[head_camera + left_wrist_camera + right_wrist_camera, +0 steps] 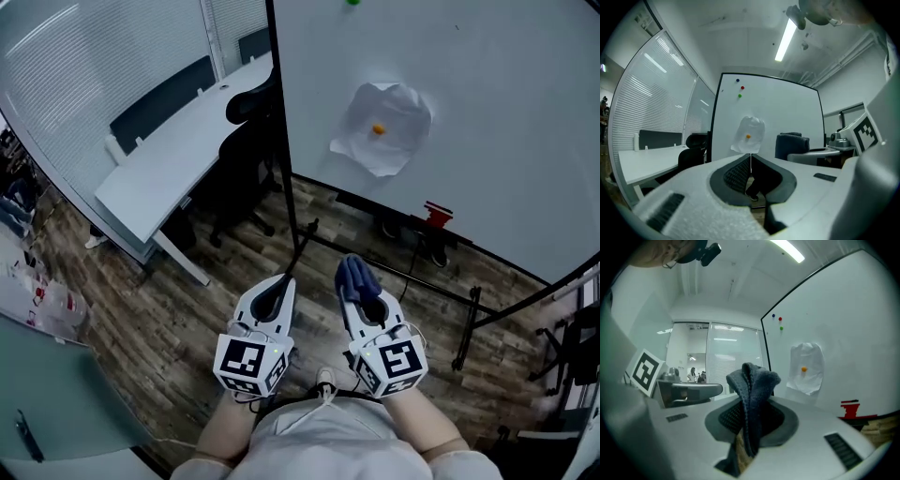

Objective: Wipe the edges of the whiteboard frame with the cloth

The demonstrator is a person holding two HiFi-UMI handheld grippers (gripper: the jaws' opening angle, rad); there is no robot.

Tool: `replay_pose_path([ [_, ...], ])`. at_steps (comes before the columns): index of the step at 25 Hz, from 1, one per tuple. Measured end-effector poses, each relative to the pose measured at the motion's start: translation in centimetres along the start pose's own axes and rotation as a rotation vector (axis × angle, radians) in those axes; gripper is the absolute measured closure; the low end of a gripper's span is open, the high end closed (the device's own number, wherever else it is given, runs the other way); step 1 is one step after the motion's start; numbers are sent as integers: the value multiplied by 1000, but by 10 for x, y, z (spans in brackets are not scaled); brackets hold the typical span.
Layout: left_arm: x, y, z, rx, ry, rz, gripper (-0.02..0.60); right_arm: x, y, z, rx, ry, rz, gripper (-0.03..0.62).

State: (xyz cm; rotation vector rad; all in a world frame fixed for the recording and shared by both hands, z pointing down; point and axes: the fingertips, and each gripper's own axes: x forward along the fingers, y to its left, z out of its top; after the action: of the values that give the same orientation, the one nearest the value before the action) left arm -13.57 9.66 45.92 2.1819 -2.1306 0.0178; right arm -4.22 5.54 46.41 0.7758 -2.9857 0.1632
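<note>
Head view shows my two claws low in the picture, side by side and apart, each with one cube of square black-and-white markers at its back. My left claw (751, 163) has its two grey jaws with ribbed pads pressed together along one thin line, and nothing is between them. My right claw (751, 409) is closed on the one dark blue-grey cloth of soft knitted fabric (752, 380). The cloth stands up in folds above the jaws and covers their tips. Its lower end goes down between them, where I cannot follow it. The cloth is well apart from the board and does not touch it.

I count one large white whiteboard (487, 103) with a thin black frame (281, 112); its top and right side are cut off in the head view. On it hangs one crumpled white paper sheet (384, 141), held by one small round orange magnet (378, 129). Near the upper left corner, the left gripper view shows three more small round magnets: one blue (737, 80), one red (742, 87), one green (739, 95). One red object (437, 215) sits at the lower edge, too small to tell what it is. To the left stand one long white desk (169, 169) and one black office chair (246, 159). The floor (159, 309) has brown wood-pattern planks.
</note>
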Motion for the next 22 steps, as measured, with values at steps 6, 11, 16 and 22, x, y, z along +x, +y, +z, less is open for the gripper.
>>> replay_pose_path([
  [6,58,35,3,-21,9,-16,561,63,-25,-2,54,36,29,531],
  [11,95,74,1,-43,25,-39,561,113,-37,-2,60,58,13,531],
  [16,135,124,-4,-30,40,-105,561,171,-47,-3,64,51,-59,531],
  [22,178,197,-2,-21,69,-191,561,250,-47,-4,88,56,-157,531],
])
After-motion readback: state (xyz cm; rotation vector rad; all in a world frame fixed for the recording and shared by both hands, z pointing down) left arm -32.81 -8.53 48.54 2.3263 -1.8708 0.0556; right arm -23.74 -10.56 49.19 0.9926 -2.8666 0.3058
